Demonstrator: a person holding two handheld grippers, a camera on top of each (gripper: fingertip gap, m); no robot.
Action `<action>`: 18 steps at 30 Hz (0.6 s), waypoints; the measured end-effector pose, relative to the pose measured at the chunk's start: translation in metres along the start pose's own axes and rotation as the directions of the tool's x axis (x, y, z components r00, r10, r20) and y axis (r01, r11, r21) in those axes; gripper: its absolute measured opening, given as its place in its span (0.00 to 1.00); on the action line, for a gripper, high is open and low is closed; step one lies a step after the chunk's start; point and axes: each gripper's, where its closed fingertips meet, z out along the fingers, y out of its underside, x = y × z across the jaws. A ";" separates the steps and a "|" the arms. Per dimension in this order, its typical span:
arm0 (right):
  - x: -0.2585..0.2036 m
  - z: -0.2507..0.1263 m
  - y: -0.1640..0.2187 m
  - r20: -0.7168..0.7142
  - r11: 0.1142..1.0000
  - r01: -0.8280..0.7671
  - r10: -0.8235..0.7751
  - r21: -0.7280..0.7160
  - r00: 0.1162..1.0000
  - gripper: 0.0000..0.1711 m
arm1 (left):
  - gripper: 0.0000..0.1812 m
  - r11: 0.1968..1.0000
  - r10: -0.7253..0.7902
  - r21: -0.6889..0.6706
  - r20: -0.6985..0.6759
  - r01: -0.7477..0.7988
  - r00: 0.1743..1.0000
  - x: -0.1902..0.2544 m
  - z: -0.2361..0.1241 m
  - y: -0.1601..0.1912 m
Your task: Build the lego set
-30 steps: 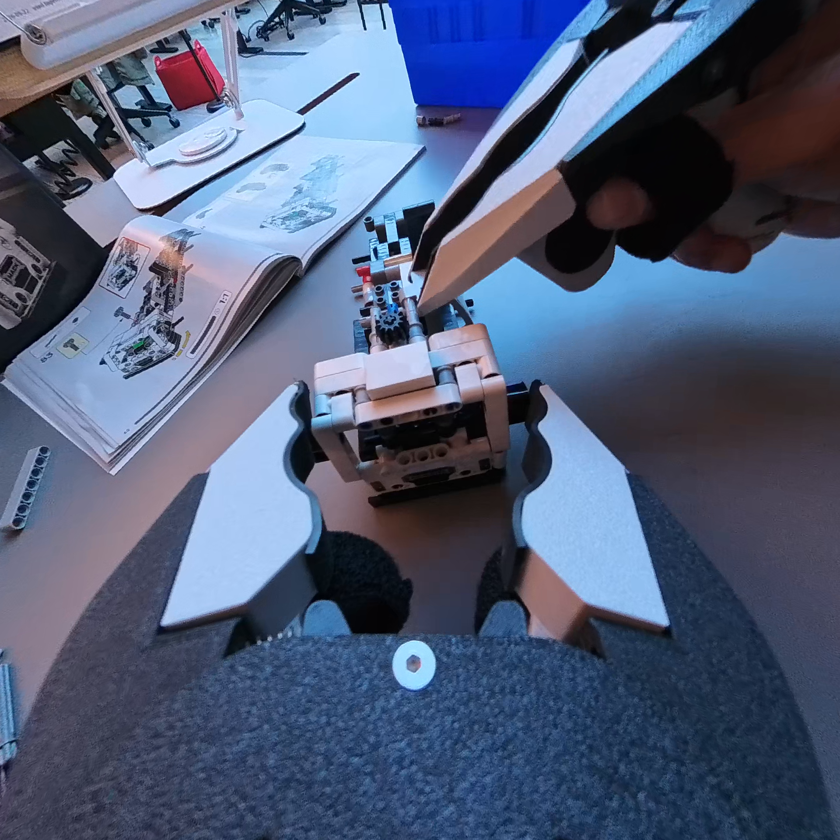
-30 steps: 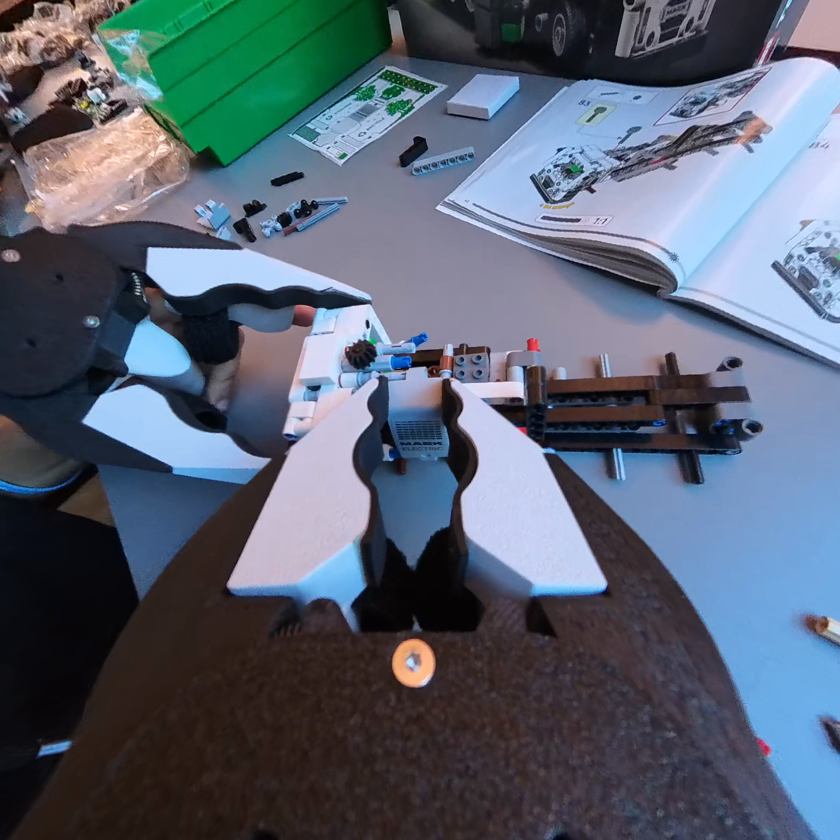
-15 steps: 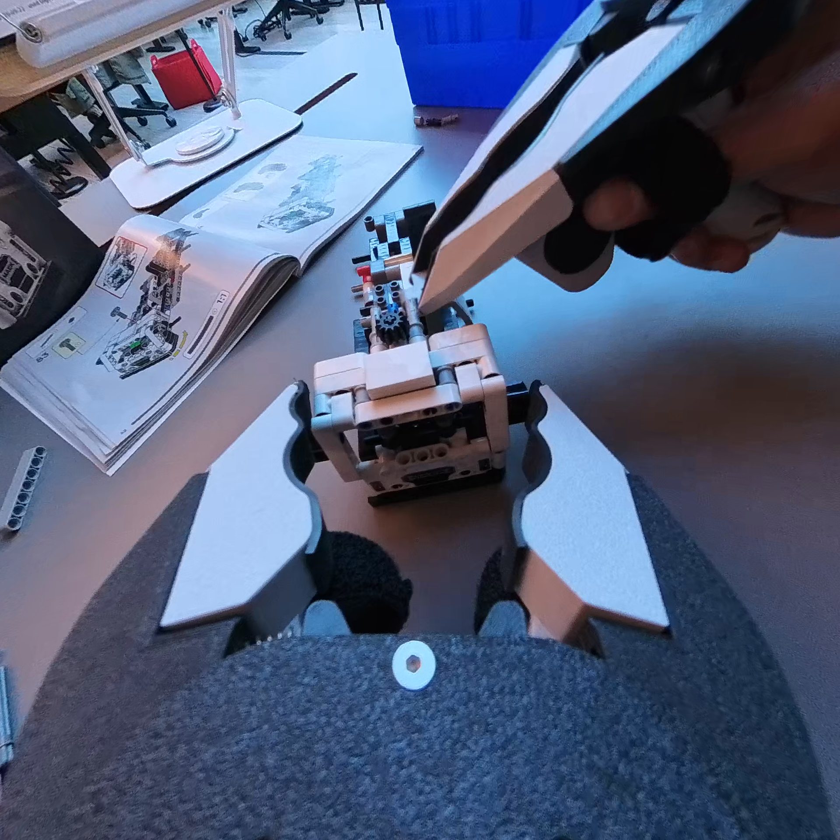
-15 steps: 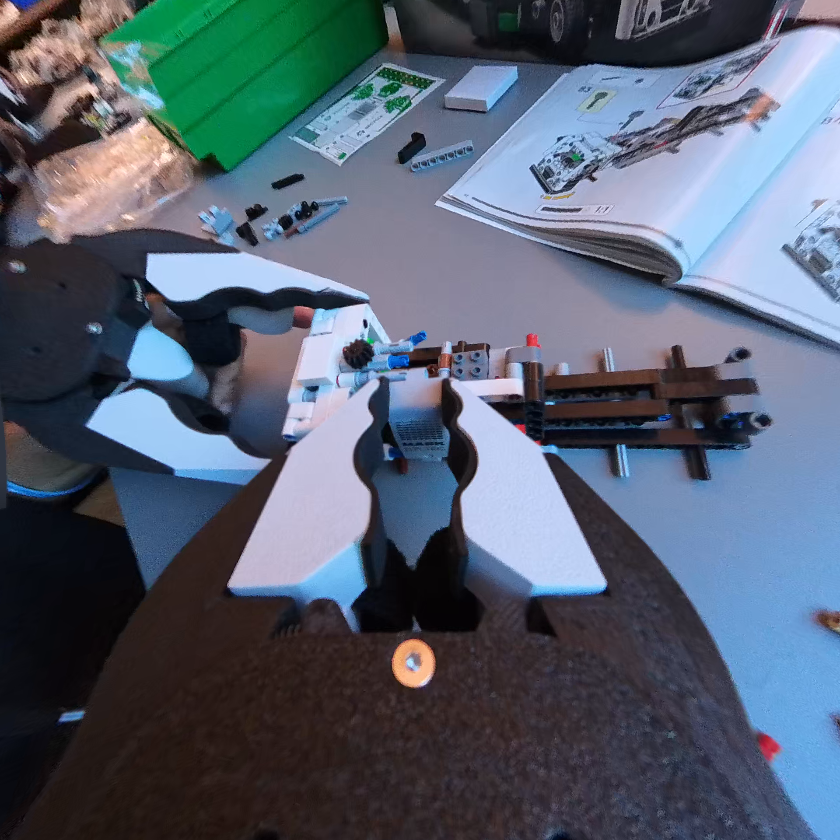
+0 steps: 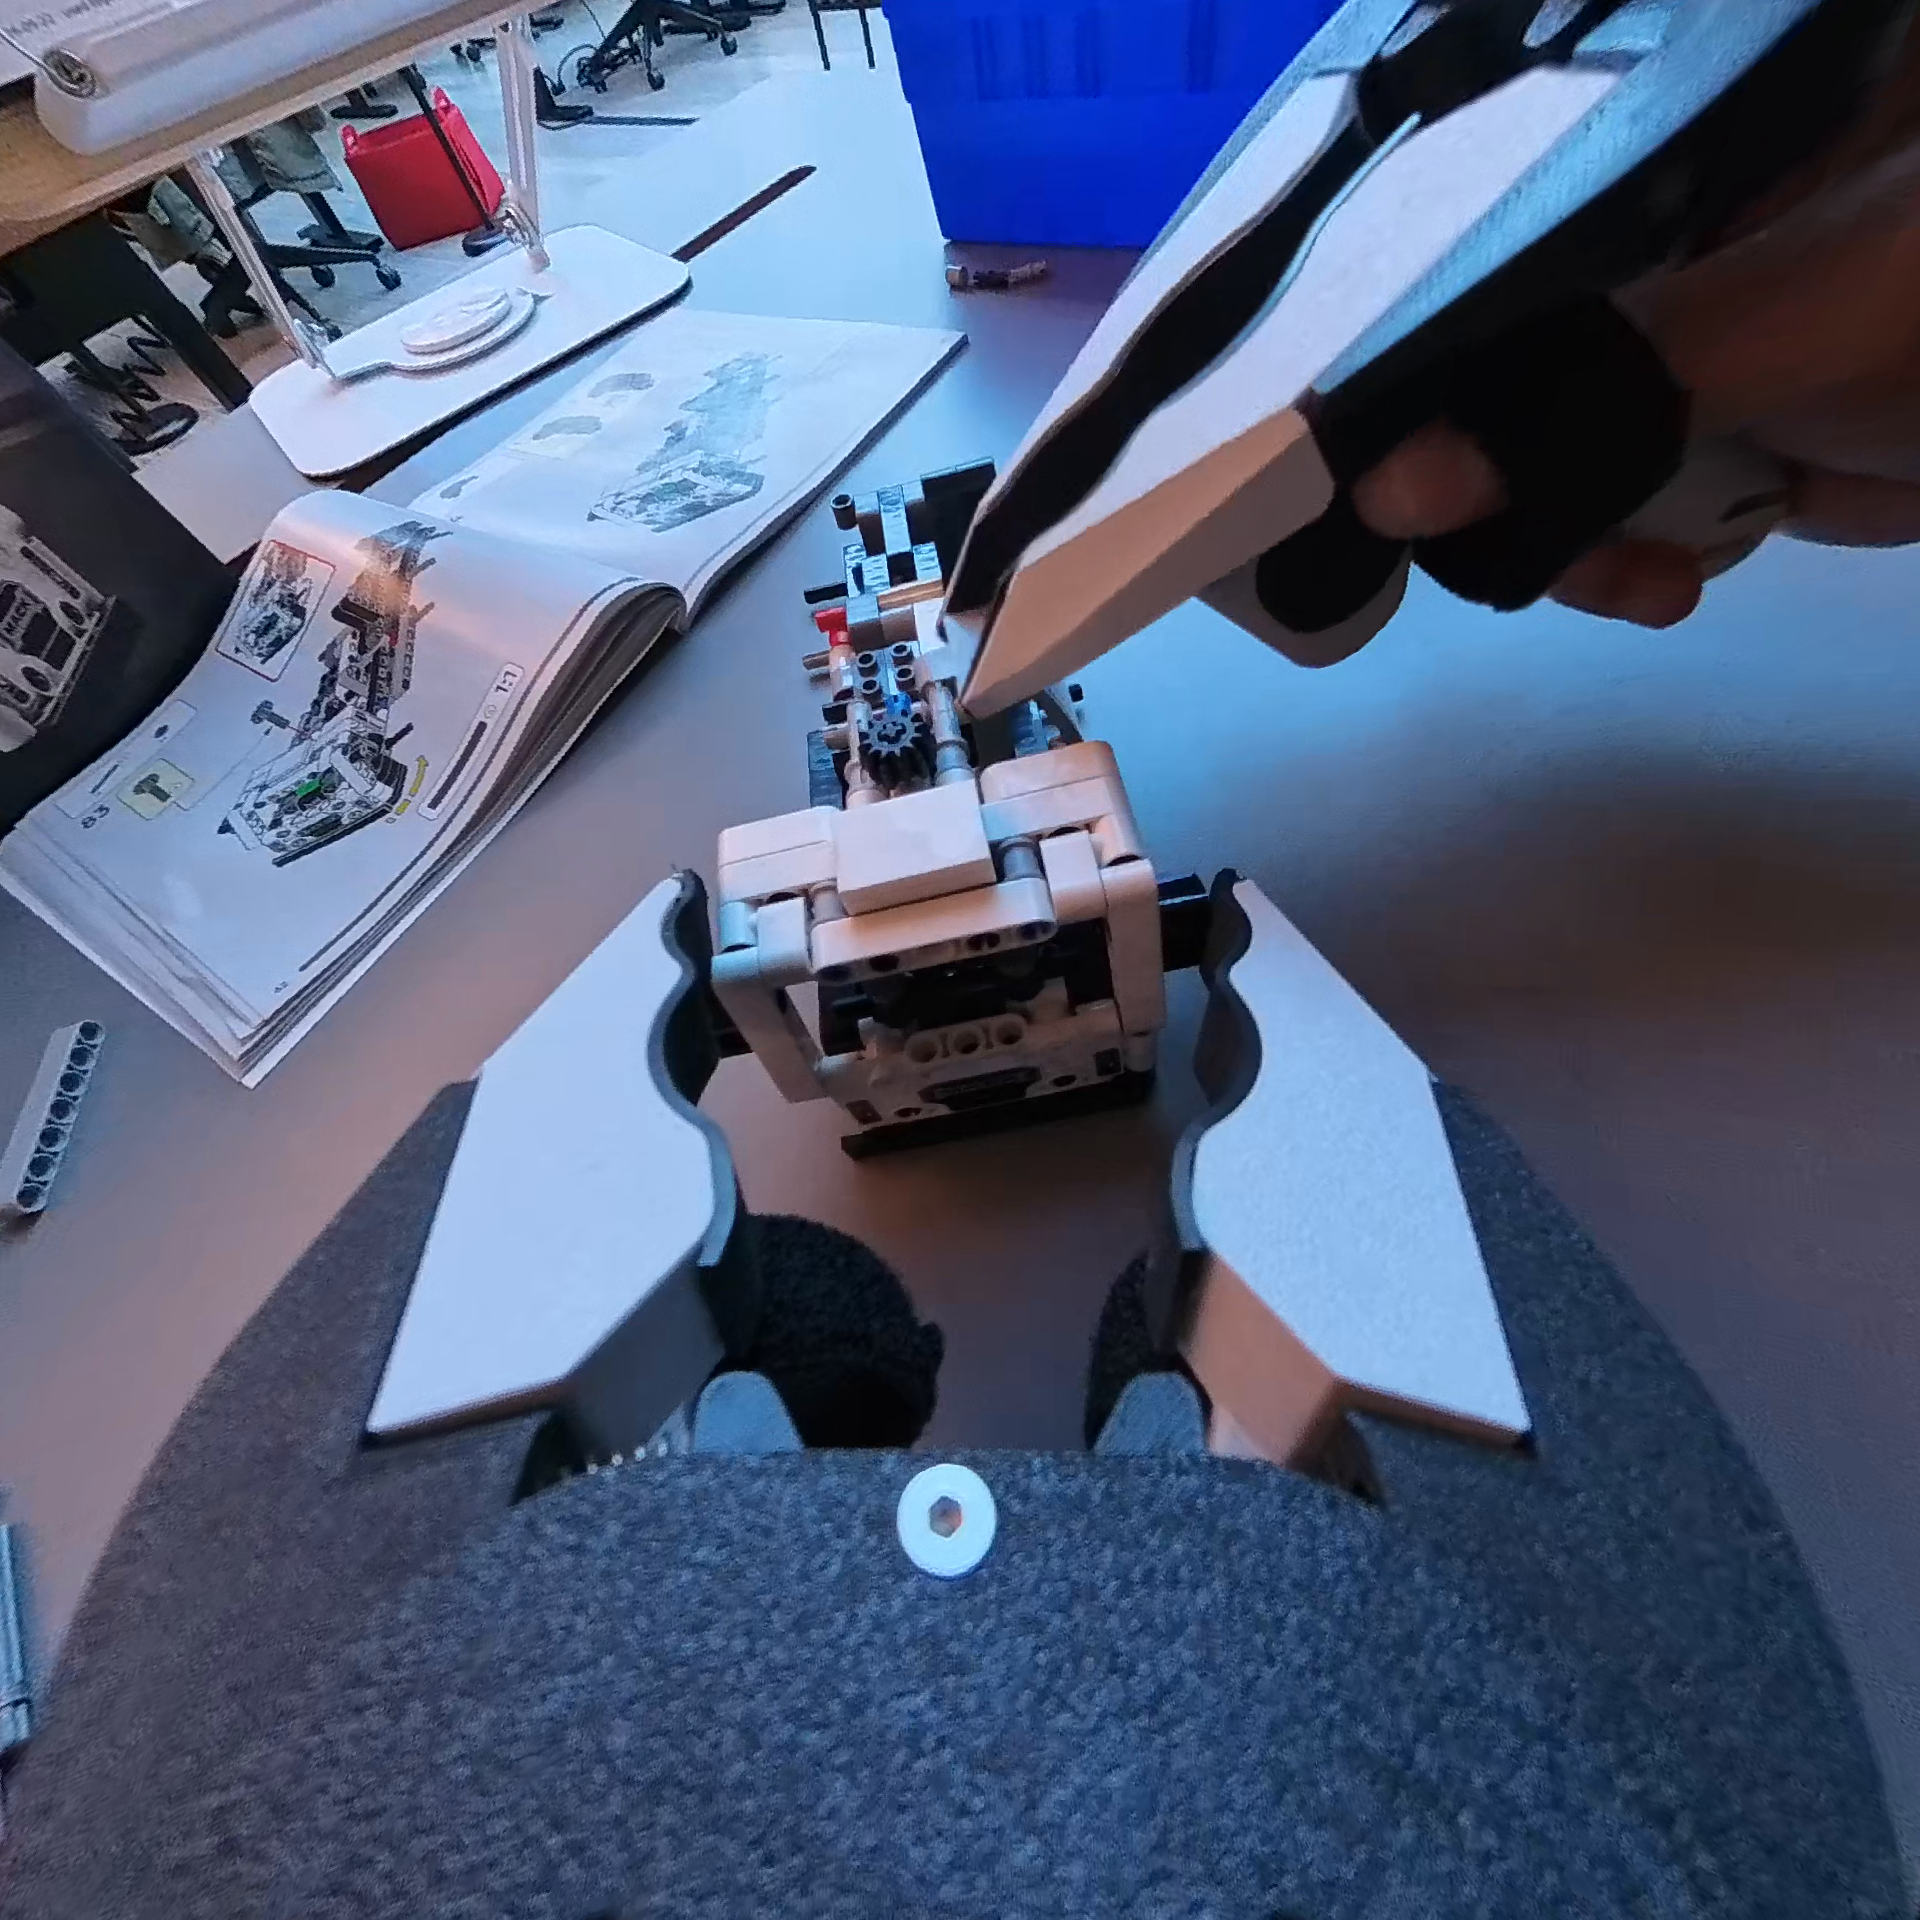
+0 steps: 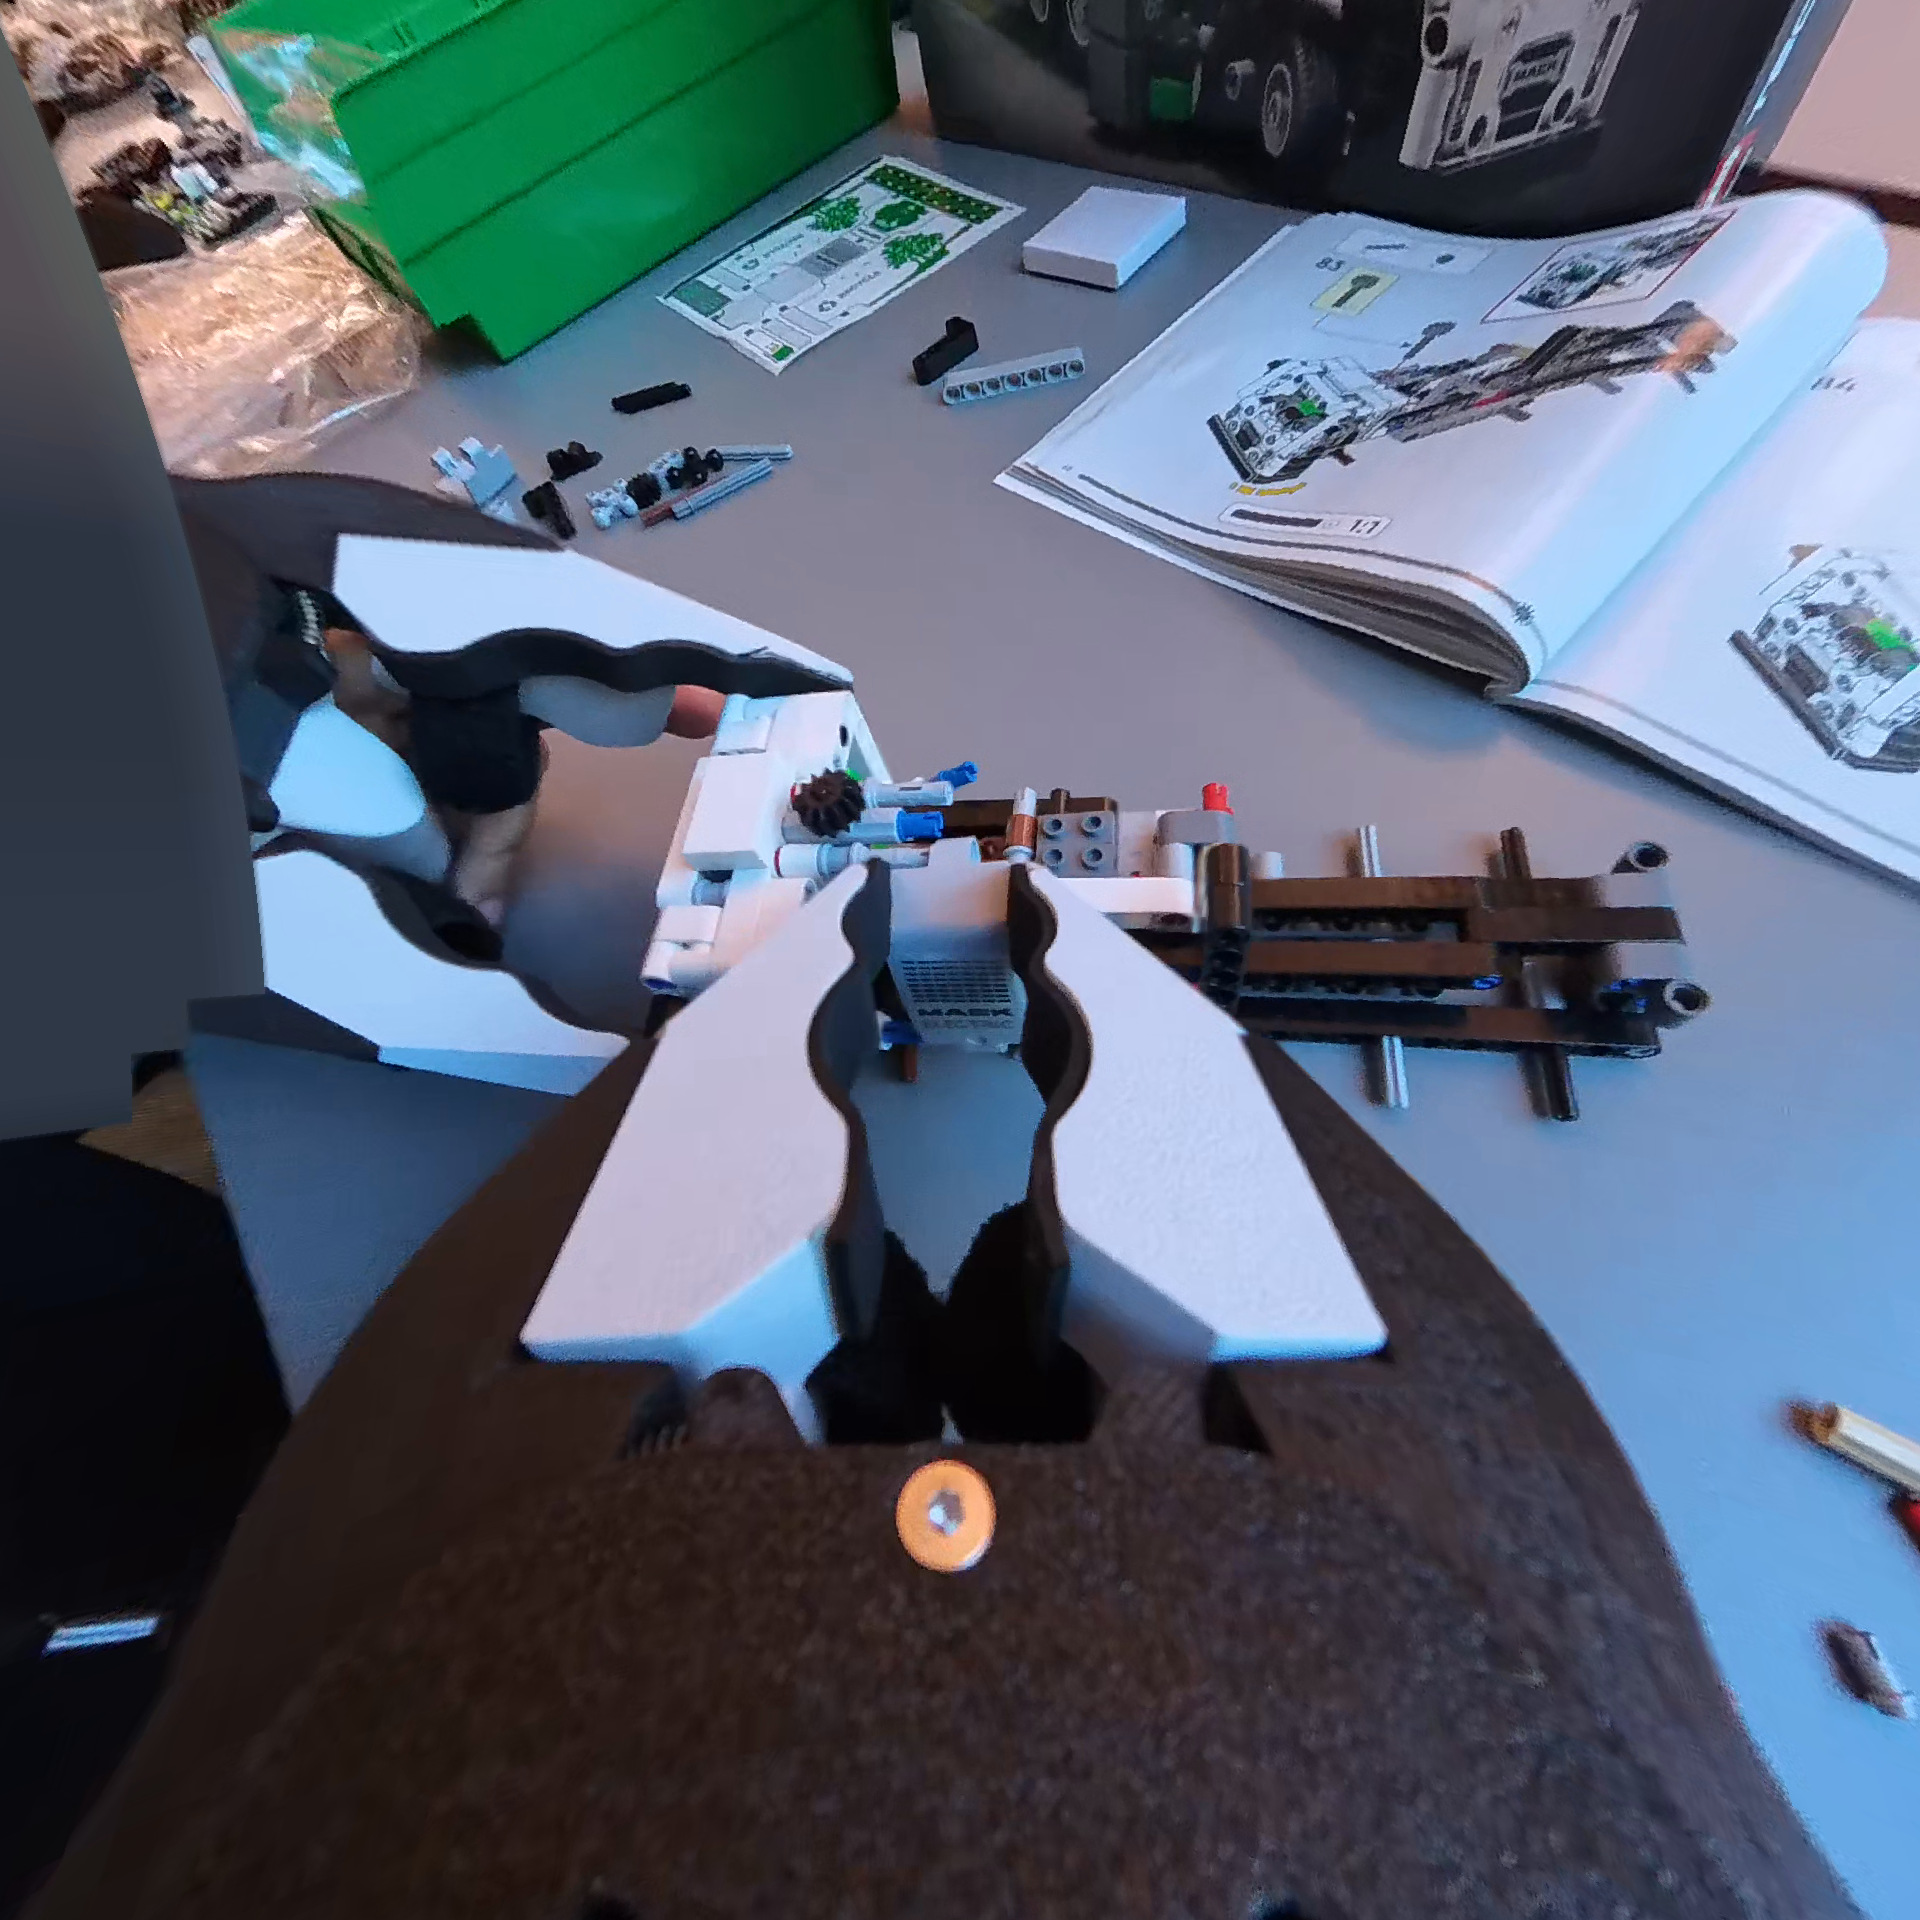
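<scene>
The lego model (image 5: 935,935) is a long black chassis with a white front block and a black gear, lying on the grey table. My left gripper (image 5: 951,904) straddles the white front block, its fingers against the black stubs on both sides. It also shows in the right wrist view (image 6: 727,862) at the left. My right gripper (image 6: 943,883) is shut on a small white grille piece (image 6: 956,966), held against the side of the chassis (image 6: 1403,935) just behind the front block. In the left wrist view, the right gripper (image 5: 966,665) comes down from the upper right onto the model.
An open instruction booklet (image 6: 1507,416) lies beyond the chassis. A green bin (image 6: 603,156), a sticker sheet (image 6: 842,260), a small white box (image 6: 1101,239) and loose small parts (image 6: 623,478) sit at the back left. A blue bin (image 5: 1060,114) and a lamp base (image 5: 468,332) stand far off.
Almost nothing: both grippers keep their hold and place. The right wrist view has only shifted slightly.
</scene>
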 end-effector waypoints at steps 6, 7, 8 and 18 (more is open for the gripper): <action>-0.027 -0.001 -0.007 0.092 0.998 0.009 -0.015 0.063 0.996 0.01 | 0.52 1.000 -0.001 -0.005 0.022 0.001 1.000 -0.002 0.002 0.000; -0.027 0.001 -0.008 0.078 0.996 -0.055 0.049 0.067 0.996 0.01 | 0.51 1.000 -0.009 -0.007 0.028 0.009 1.000 -0.004 0.002 0.000; -0.020 0.000 -0.008 0.033 0.997 0.032 -0.034 0.070 0.999 0.01 | 0.51 1.000 -0.013 -0.002 0.023 0.013 1.000 -0.004 0.002 -0.001; 0.008 -0.029 -0.005 0.073 0.996 -0.073 0.069 0.051 0.995 0.01 | 0.51 1.000 0.005 0.005 -0.002 -0.005 1.000 0.001 0.002 -0.002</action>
